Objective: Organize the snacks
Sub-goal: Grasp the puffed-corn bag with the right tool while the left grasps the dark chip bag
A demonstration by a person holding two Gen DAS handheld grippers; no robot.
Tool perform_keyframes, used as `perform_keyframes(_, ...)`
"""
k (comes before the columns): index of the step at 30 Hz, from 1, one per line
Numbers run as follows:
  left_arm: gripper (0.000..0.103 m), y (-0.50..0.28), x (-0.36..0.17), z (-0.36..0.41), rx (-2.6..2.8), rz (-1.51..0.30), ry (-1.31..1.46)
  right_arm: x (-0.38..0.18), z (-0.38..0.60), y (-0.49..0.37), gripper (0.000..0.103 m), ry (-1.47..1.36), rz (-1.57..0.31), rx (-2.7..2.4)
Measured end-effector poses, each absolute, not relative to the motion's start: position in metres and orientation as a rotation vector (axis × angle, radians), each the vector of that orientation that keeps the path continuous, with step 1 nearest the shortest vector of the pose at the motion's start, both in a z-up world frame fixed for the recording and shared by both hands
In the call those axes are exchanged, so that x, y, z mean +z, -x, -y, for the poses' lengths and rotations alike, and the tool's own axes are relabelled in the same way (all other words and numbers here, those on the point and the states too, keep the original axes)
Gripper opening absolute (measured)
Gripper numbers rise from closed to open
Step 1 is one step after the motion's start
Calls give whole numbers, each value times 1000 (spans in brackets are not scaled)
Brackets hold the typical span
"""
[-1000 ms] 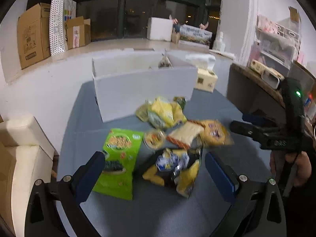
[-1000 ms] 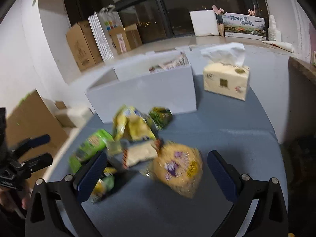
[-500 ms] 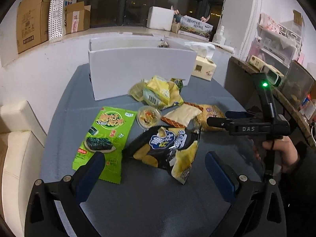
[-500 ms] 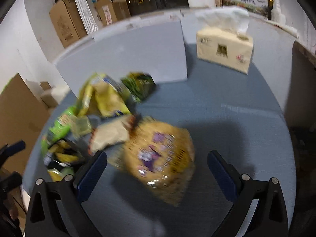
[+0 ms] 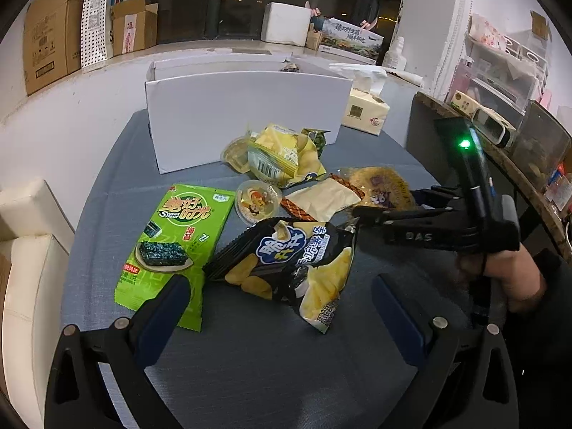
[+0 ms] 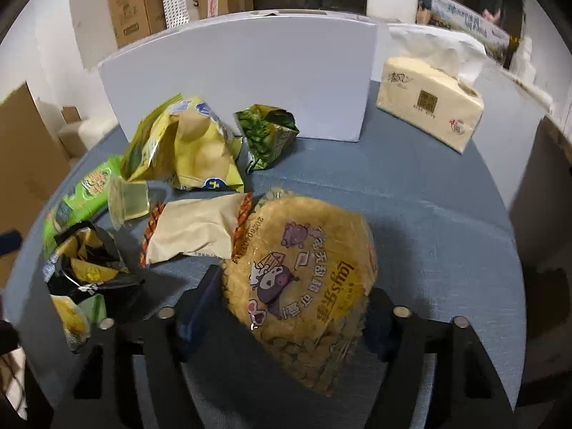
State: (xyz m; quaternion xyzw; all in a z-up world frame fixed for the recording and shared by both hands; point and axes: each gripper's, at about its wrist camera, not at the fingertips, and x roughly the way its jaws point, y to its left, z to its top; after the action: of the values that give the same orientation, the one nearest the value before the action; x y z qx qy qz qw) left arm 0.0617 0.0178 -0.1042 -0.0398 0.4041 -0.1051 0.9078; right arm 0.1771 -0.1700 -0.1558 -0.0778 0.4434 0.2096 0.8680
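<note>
Snack packs lie on a blue-grey table [image 5: 250,357] in front of a white box [image 5: 243,121]. My left gripper [image 5: 282,307] is open and empty, just short of a black chip bag [image 5: 286,261] and a green seaweed pack [image 5: 175,243]. A jelly cup [image 5: 255,200], a beige cracker pack [image 5: 321,200] and a yellow chip bag [image 5: 282,153] lie beyond. My right gripper [image 6: 289,307] has closed in around a round golden snack bag [image 6: 304,264]; its fingers [image 6: 200,304] press the bag's sides. The right gripper also shows in the left wrist view [image 5: 361,211].
A tissue box [image 6: 429,103] stands right of the white box [image 6: 243,71]. A small dark green pack [image 6: 268,136] lies by the box wall. Cardboard boxes [image 5: 46,28] sit on the back ledge. A dark shelf [image 5: 500,150] borders the table's right side.
My right gripper moved down onto the golden snack bag and narrowed around it. My left gripper moved nearer to the black chip bag and stays open.
</note>
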Motion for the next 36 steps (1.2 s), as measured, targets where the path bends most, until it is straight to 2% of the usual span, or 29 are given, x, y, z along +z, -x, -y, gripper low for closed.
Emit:
perform_keyframes(6,103,-69,-108,-13,-231,-859,73,-138,198,-167,59,148,-877,388)
perform_keyframes(17,103,-104,-128,18,-224,-908,-98,-99,243,-129,58,5,-806,443)
perform_keyframes(24,103,-114,-134,28,-229,-899,-174,-107,239,-129,58,-5,-821,460)
perform_keyframes(26,98,-115,-135,27,-248,-893,-163,-108,236,-128,58,-6,-824,472)
perform_keyframes(27,88,-114,-135,27,-258,-885,-160,-109,234,-126,58,-2,-824,475)
perform_keyframes(28,71,-113,-133,26,-282,-880,-147,-109,233,-125,58,3,-823,477)
perform_keyframes(31,67,-111,-130,24,-288,-882,-133,-109,229,-124,58,4,-826,486)
perform_keyframes(36,66,-97,-110,10,-296,-817,-66,-101,228,-121,58,-21,-808,509)
